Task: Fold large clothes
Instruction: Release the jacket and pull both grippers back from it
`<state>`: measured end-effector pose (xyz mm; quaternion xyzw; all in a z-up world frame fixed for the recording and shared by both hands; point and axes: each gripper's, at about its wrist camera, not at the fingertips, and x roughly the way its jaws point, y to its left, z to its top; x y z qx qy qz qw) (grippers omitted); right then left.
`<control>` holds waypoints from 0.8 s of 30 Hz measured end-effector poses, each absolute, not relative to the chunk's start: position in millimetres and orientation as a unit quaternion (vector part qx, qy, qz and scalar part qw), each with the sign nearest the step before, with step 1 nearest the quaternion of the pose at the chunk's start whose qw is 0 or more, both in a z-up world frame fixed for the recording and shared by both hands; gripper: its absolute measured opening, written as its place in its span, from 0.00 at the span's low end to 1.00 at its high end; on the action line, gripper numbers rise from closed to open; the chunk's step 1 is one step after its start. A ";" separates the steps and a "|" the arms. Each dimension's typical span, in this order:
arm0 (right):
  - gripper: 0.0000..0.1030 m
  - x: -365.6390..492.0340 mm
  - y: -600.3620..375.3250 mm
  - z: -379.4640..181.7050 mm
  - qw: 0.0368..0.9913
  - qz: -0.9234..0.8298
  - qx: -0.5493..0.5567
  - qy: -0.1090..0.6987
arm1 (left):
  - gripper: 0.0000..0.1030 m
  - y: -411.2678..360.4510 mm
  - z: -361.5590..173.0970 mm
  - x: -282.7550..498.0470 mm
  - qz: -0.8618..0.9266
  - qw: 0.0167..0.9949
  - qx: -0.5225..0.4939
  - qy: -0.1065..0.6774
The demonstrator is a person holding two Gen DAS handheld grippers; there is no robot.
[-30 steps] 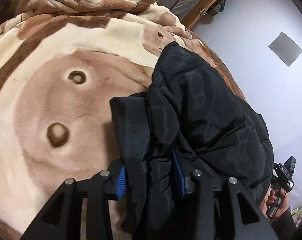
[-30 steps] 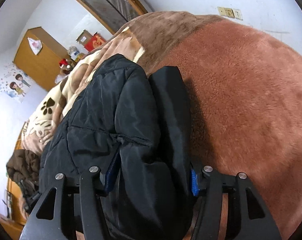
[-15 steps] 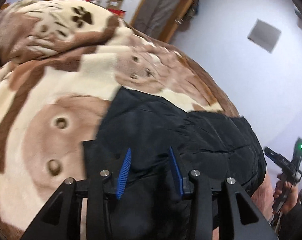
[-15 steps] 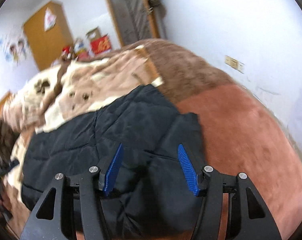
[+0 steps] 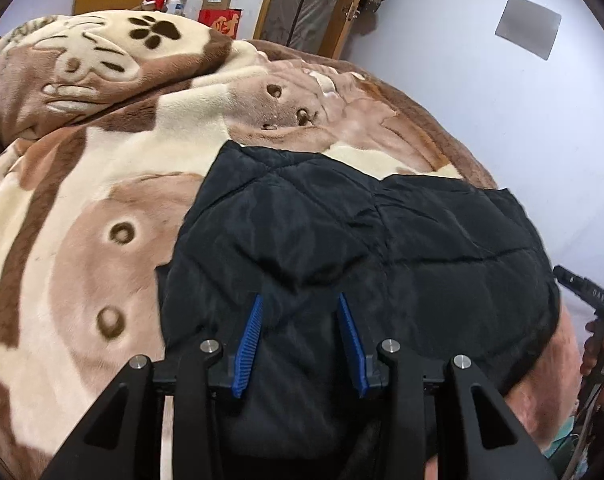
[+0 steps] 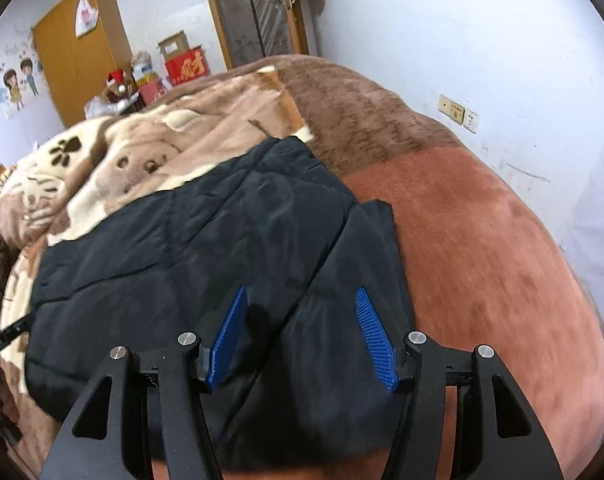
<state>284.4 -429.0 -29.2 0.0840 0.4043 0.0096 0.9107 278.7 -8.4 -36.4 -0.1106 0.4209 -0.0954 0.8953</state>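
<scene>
A black quilted jacket [image 5: 381,240] lies folded flat on the bed, also seen in the right wrist view as a wide dark slab [image 6: 182,248]. My left gripper [image 5: 300,300] hovers over its near left part, open, its blue pads [image 5: 250,340] bare with only the flat cloth beneath. Over the jacket's right end, where a narrower layer lies along the edge, my right gripper [image 6: 302,292] hangs open with nothing between its pads [image 6: 375,340]. In the left wrist view the right gripper's body [image 5: 581,292] shows at the far right, in a hand [image 5: 597,348].
A cream and brown bear-and-paw blanket [image 5: 102,160] covers the left of the bed, and a rust and brown plush cover [image 6: 481,240] the right. A white wall with sockets [image 6: 457,114] is close by. A door [image 6: 258,8], wardrobe [image 6: 78,52] and boxes [image 6: 182,60] stand beyond.
A second ago both grippers were shut on bunched jacket cloth. Both have let go, risen and drawn back. The jacket now lies spread flat and folded.
</scene>
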 end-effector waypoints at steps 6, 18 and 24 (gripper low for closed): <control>0.56 210.8 -391.9 -12.1 0.914 0.025 0.083 0.396 | 0.40 -5.9 -16.0 213.9 -0.108 0.899 -0.113 0.410; 0.56 90.5 -322.5 15.7 0.926 0.044 0.030 0.375 | 0.52 -24.1 14.7 89.2 -0.114 0.909 -0.082 0.393; 0.56 57.1 -300.3 18.6 0.925 0.049 0.003 0.376 | 0.56 -29.9 14.1 48.5 -0.107 0.905 -0.067 0.406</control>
